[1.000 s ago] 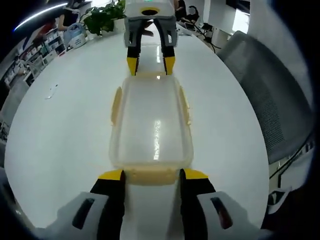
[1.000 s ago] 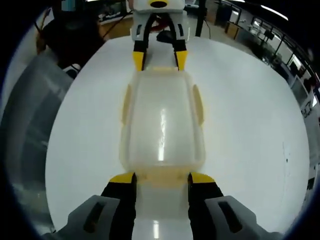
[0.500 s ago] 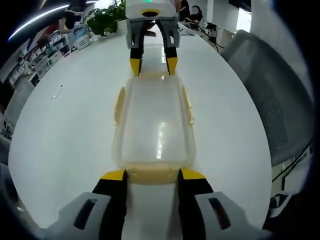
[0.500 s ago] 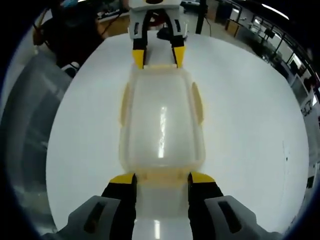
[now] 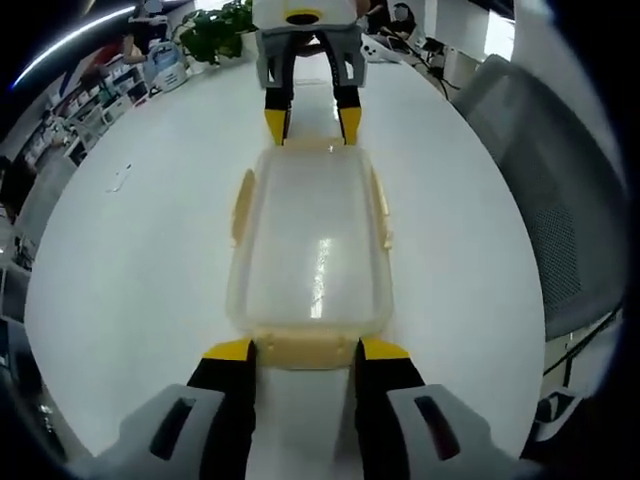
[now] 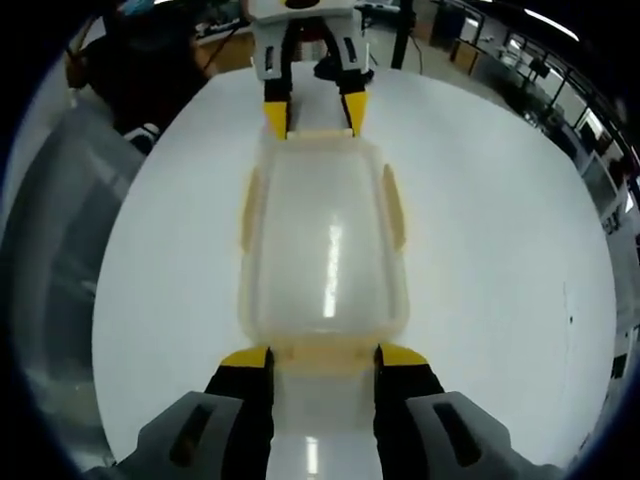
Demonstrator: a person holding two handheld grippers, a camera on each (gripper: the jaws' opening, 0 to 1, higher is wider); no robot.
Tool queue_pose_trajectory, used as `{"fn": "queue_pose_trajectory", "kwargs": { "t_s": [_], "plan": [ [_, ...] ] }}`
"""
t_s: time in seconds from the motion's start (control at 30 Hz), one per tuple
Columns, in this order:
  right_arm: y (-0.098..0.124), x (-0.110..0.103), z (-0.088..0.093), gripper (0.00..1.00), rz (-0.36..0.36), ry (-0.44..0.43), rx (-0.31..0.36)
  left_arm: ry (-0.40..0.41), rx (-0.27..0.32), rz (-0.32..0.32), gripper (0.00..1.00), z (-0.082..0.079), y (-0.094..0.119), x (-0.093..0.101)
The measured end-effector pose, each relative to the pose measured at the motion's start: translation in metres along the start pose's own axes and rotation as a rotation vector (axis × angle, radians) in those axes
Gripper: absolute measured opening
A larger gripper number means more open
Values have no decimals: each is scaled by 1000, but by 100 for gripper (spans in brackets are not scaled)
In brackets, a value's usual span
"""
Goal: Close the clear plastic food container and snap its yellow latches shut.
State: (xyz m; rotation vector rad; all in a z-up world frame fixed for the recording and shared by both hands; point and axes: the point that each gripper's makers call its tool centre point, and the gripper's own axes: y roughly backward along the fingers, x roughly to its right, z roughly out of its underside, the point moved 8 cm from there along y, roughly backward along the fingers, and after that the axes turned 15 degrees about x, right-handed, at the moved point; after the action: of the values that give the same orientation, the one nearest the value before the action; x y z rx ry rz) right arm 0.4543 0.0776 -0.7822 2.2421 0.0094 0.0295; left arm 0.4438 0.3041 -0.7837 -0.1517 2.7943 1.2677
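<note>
In the left gripper view, the box [image 5: 310, 250] sits dead center on the white desk [image 5: 130, 270], lid on, long axis running 6 to 12 o'clock. At 9 there's a yellow side latch [image 5: 240, 205], then the matching one [image 5: 379, 208] over at 3. The near end latch [image 5: 303, 347] sits at 6, right between the left tool [image 5: 305, 350]'s yellow tips. That tool's jaws are spread, one on each side of the latch, close to it; can't tell if they actually touch. The right tool [image 5: 311, 122] is up at 12, also spread, straddling the far end of the box. A plant [image 5: 212, 30] is at about 11, a grey chair [image 5: 560, 230] at 3.

The right gripper view is basically the mirror. The chair [image 6: 50, 260] is now at 9. The box [image 6: 322, 245] is centered again, with side latches at 9 [image 6: 250, 208] and 3 [image 6: 396, 208]. The right tool [image 6: 323, 353] is at 6, spread around the end latch [image 6: 322, 350], gripping nothing. The left tool [image 6: 313, 113] is at 12, tips on either side of the other end. The bare desk [image 6: 500, 270] runs off toward 3.
</note>
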Motion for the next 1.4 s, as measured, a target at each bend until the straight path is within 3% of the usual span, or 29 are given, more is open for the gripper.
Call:
{"fn": "queue_pose_trajectory", "kwargs": {
  "t_s": [0.17,0.6,1.4],
  "plan": [
    [11,-2,-5,37,6,17,21,17,4,-6,38,-5,7,3],
    [42,-2,-11,37,38,19,44,-30,-11,-39,38,-35,17,-1],
    [99,-8,1,37,56,28,65,-54,-4,-44,38,-92,19,0]
  ]
}}
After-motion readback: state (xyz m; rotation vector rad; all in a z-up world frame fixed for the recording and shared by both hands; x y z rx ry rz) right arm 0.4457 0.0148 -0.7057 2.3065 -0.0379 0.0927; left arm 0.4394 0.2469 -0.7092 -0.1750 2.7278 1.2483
